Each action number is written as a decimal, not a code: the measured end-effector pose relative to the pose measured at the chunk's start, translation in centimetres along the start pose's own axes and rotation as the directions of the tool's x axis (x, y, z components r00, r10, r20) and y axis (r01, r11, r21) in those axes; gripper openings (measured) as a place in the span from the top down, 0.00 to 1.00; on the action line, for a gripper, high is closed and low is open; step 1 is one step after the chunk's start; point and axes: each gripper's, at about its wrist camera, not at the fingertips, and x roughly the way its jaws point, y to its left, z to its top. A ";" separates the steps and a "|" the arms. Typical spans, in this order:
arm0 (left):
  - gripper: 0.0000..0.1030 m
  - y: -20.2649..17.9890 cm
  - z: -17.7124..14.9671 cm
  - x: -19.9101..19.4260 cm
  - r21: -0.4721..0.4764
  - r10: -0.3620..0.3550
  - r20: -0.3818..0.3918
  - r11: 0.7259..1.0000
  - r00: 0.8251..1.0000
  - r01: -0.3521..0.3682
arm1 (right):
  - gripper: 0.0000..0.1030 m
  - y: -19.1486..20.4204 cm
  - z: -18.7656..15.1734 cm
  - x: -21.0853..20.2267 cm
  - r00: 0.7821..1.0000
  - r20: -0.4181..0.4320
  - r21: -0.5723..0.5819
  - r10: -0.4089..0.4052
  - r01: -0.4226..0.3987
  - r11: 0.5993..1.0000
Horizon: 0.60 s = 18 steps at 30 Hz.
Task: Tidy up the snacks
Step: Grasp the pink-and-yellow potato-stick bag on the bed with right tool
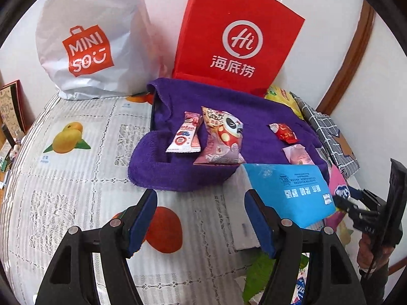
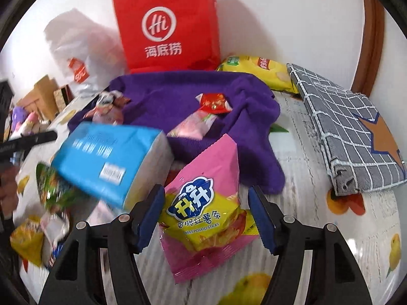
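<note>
A purple towel (image 1: 229,117) lies on the table with several small snack packets on it: a white-pink bar (image 1: 184,137), a pink panda bag (image 1: 221,137), a red candy packet (image 1: 283,132) and a pale pink packet (image 1: 297,153). A blue box (image 1: 290,193) lies at the towel's near edge, also in the right wrist view (image 2: 106,162). My left gripper (image 1: 201,216) is open and empty above the tablecloth. My right gripper (image 2: 206,216) is open, its jaws either side of a pink-yellow sweet potato sticks bag (image 2: 206,213).
A white Miniso bag (image 1: 89,43) and a red Haidilao bag (image 1: 234,38) stand against the wall. A yellow chips bag (image 2: 259,71) and a grey checked cloth bag (image 2: 351,132) lie at the right. More snack bags (image 2: 51,193) pile at the left.
</note>
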 end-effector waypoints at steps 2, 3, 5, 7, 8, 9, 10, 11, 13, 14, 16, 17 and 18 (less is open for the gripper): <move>0.33 -0.3 -0.1 -0.1 0.013 -0.003 0.003 1.000 1.000 0.003 | 0.34 0.3 -0.8 -0.7 1.000 -0.009 -0.012 0.002 -0.002 1.000; 0.33 -0.4 -0.1 -0.2 0.020 -0.002 0.005 1.000 1.000 0.002 | 0.34 0.4 -1.1 -1.0 1.000 -0.013 -0.017 0.000 0.000 1.000; 0.32 -0.6 -0.2 -0.2 0.031 0.004 0.006 1.000 1.000 -0.004 | 0.34 0.7 -1.7 -1.7 1.000 -0.023 -0.022 -0.008 0.007 1.000; 0.32 -0.6 -0.2 -0.1 0.035 0.012 0.006 0.999 1.000 -0.012 | 0.32 0.9 -2.4 -2.3 0.999 -0.034 -0.023 -0.020 0.020 1.000; 0.32 -0.7 -0.2 -0.2 0.035 0.015 0.008 0.999 1.000 -0.016 | 0.32 1.0 -2.7 -2.5 0.999 -0.039 -0.029 -0.022 0.021 0.999; 0.32 -0.7 -0.2 -0.3 0.035 0.015 0.011 0.999 1.000 -0.015 | 0.32 1.1 -2.9 -2.8 0.999 -0.042 -0.039 -0.025 0.023 0.999; 0.32 -0.7 -0.2 -0.4 0.036 0.011 0.014 0.999 1.000 -0.012 | 0.32 1.3 -3.4 -3.3 0.998 -0.044 -0.053 -0.035 0.032 0.998; 0.32 -0.6 -0.2 -0.5 0.035 0.009 0.019 0.999 1.000 -0.009 | 0.32 1.5 -3.6 -3.6 0.998 -0.044 -0.063 -0.043 0.040 0.997; 0.32 -0.6 -0.2 -0.7 0.033 0.006 0.028 0.999 1.000 -0.007 | 0.31 1.6 -4.2 -4.5 0.998 -0.035 -0.074 -0.052 0.049 0.996; 0.32 -0.6 -0.1 -0.8 0.031 0.004 0.029 0.999 1.000 -0.005 | 0.31 1.6 -4.3 -4.8 0.998 -0.035 -0.078 -0.052 0.050 0.996; 0.32 -0.5 -0.1 -0.8 0.028 0.002 0.029 1.000 1.000 -0.003 | 0.31 1.9 -4.8 -5.5 0.997 -0.031 -0.106 -0.067 0.063 0.992; 0.32 -0.5 -0.1 -0.7 0.027 0.002 0.027 1.000 1.000 -0.002 | 0.31 2.0 -5.0 -5.7 0.997 -0.025 -0.121 -0.077 0.074 0.990; 0.32 -0.5 -0.1 -0.7 0.028 0.002 0.026 1.000 1.000 -0.003 | 0.31 2.1 -5.0 -5.8 0.996 -0.022 -0.134 -0.083 0.079 0.988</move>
